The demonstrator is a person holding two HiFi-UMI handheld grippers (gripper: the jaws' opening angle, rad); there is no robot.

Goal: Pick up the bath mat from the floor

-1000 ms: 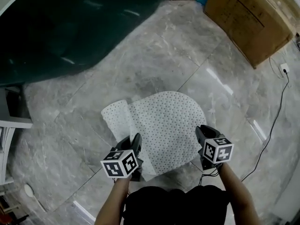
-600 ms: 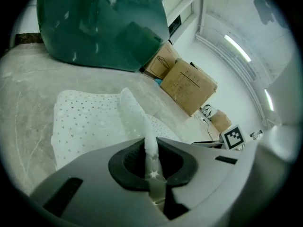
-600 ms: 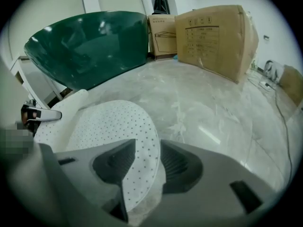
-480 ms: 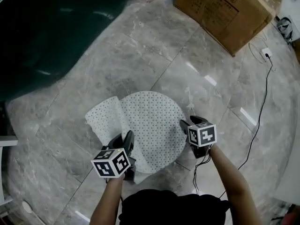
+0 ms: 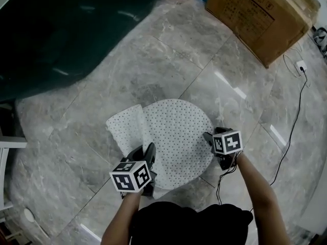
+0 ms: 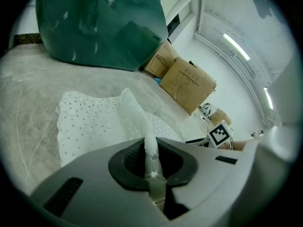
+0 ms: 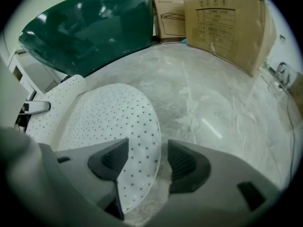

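Observation:
The white bath mat (image 5: 176,131), dotted with small dark holes, lies on the grey marble floor with its left part folded over. My left gripper (image 5: 148,152) sits at the mat's near left edge. In the left gripper view it is shut (image 6: 151,151) on a raised fold of the mat (image 6: 92,122). My right gripper (image 5: 210,139) hangs low at the mat's right edge. In the right gripper view its jaws (image 7: 144,161) have just been opening and stand wide, and the mat's rim (image 7: 142,141) lies between them, unpinched.
A big dark green tub (image 5: 66,29) fills the upper left. A cardboard box (image 5: 260,14) stands at the upper right, and a black cable (image 5: 292,137) runs from a socket (image 5: 300,65) across the floor on the right. A white furniture edge (image 5: 7,147) is at the far left.
The right gripper has sunk toward the floor at the mat's right edge and its jaws have spread. The left gripper keeps its hold on the mat.

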